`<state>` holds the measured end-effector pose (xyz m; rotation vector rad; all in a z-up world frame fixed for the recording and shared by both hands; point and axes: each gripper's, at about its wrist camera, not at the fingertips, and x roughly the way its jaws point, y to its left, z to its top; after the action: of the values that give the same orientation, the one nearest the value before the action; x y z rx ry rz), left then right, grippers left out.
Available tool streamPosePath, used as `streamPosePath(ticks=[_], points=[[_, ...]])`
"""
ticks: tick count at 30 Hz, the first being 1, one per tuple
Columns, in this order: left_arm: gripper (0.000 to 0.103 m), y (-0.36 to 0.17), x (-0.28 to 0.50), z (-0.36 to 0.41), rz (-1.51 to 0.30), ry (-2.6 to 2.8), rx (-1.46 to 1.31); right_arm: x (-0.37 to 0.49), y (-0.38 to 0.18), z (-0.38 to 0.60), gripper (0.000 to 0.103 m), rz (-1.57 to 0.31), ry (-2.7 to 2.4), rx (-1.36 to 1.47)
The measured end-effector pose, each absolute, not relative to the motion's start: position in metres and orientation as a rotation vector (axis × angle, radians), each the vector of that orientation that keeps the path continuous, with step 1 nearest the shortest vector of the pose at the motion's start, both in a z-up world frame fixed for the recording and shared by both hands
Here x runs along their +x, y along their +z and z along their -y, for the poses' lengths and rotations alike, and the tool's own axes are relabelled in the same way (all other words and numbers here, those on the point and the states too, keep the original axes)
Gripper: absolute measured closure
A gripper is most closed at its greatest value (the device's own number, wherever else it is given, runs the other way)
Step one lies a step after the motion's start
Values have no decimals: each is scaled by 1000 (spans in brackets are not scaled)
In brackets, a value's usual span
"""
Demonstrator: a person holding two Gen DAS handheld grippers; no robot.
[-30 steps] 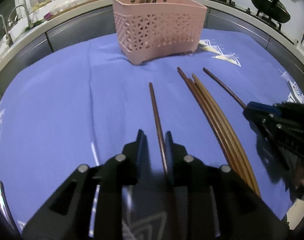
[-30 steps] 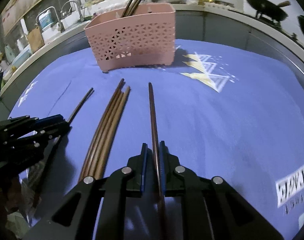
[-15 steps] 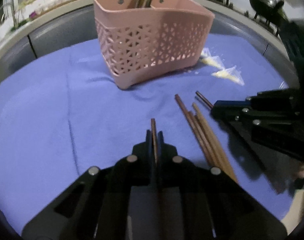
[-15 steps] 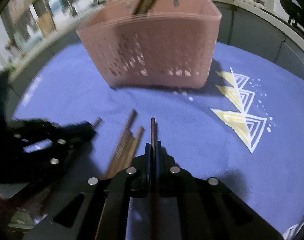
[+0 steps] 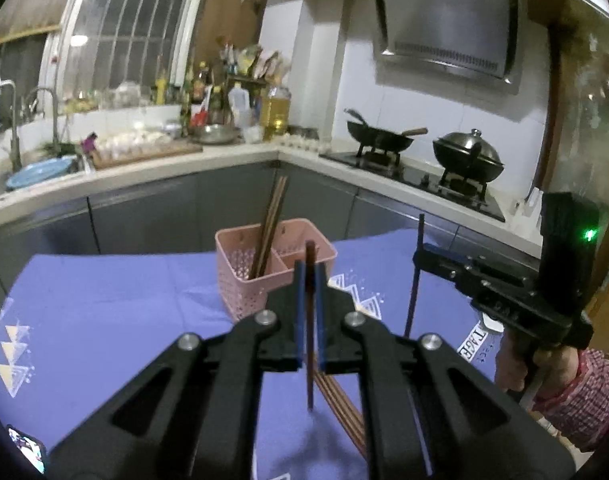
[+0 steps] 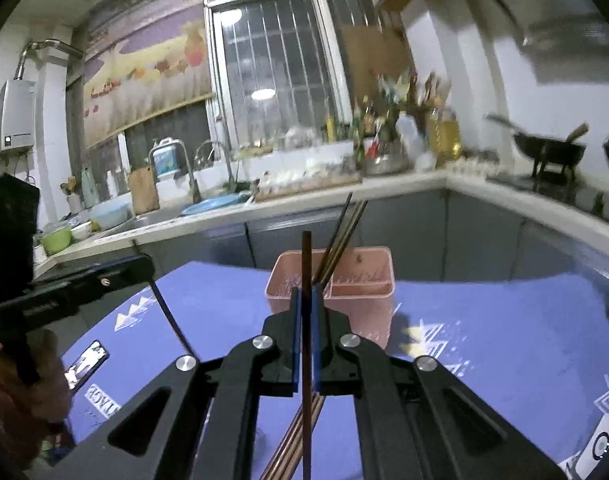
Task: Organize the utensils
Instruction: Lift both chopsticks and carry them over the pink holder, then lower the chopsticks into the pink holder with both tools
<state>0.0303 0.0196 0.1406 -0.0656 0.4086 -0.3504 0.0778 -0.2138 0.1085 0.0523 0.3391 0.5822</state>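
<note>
Pink perforated basket (image 5: 260, 280), two compartments, is set upright on blue cloth. Several brown chopsticks (image 5: 270, 228) are leaned in its left compartment, ends projecting above the rim. One chopstick (image 5: 310, 320) is held near upright, another dark chopstick (image 5: 415, 280) likewise. A loose bundle (image 5: 342, 408) is left lying on the cloth.
</note>
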Motion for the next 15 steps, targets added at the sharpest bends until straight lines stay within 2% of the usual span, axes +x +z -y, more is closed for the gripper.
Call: streamPosePath(ticks=[9,15], points=[[99,129,29,-11,-427,-347,-24,78,102,212,98,-326,538,57],[99,138,33,-13,-407,-348,-30,88,119,208,98,-340,558,80]])
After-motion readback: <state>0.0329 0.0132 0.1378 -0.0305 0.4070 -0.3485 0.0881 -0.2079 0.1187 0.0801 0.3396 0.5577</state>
